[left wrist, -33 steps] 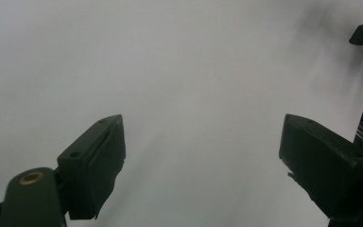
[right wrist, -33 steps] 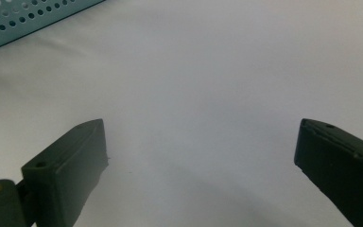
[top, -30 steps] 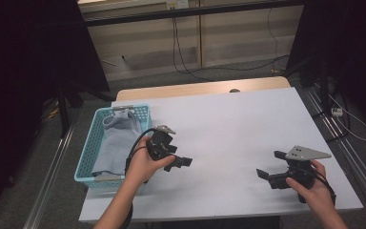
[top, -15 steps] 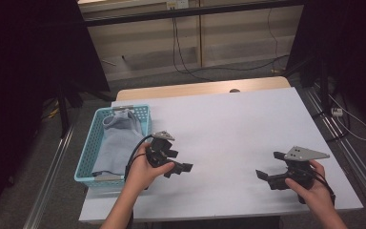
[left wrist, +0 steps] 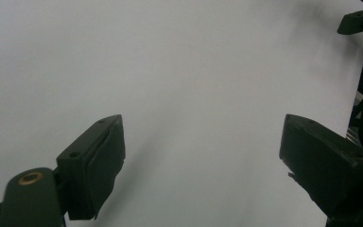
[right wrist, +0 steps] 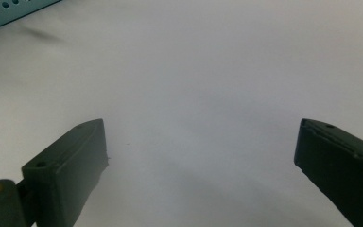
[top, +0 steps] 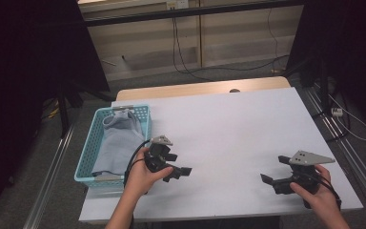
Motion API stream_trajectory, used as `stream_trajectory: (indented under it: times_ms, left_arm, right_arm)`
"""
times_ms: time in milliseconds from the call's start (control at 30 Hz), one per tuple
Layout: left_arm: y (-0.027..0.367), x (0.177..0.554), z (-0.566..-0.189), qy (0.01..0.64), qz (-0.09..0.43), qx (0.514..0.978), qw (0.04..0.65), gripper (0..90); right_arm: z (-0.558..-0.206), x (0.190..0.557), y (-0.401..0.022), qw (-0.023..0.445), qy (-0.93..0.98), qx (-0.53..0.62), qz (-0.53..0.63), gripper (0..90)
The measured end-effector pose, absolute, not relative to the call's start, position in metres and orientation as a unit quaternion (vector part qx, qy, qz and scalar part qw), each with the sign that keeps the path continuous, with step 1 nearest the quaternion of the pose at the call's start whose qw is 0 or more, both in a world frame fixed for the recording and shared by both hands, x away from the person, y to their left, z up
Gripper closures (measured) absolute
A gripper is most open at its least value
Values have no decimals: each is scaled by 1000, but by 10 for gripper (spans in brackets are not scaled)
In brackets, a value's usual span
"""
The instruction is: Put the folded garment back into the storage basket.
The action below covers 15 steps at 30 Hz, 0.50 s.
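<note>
My left gripper (top: 180, 172) rests low over the white table (top: 228, 124) near its front left, just right of a teal basket (top: 88, 151); its jaws point right. In the left gripper view, the left gripper (left wrist: 202, 158) stands open with bare tabletop between its jaws. The right gripper (top: 272, 170) is near the front right corner, jaws pointing left, a grey three-cornered plate (top: 310, 158) on top. In its own view, the right gripper (right wrist: 201, 163) is open too, with nothing between its jaws.
The basket holds a grey cloth (top: 116, 138), and a corner of the basket (right wrist: 9, 9) shows in the right gripper view. Part of the right gripper (left wrist: 359, 21) appears far off in the left gripper view. Cables (top: 181, 52) lie on the floor beyond the table.
The left hand has drifted slightly toward the table's front edge. The right hand and both pairs of jaws look unchanged.
</note>
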<state>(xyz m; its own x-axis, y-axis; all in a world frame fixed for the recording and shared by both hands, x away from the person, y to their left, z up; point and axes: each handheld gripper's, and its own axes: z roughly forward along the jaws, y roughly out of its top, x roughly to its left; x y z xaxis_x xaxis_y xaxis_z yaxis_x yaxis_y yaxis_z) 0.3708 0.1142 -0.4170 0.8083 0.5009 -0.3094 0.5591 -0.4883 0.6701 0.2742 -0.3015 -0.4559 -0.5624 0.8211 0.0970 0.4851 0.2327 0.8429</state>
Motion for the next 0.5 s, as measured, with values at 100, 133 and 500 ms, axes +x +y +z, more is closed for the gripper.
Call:
stream_trajectory:
  times_ms: [100, 133, 500]
  left_arm:
    - [116, 370, -419, 305, -35, 861, 405, 152]
    - [117, 370, -419, 306, -35, 860, 407, 152]
    - [121, 366, -424, 301, -27, 860, 412, 149]
  right_arm:
    - [-457, 274, -301, 188, 764, 426, 446, 33]
    - [-456, 274, -300, 188, 764, 426, 446, 33]
    - [-454, 272, -301, 191, 764, 421, 450, 33]
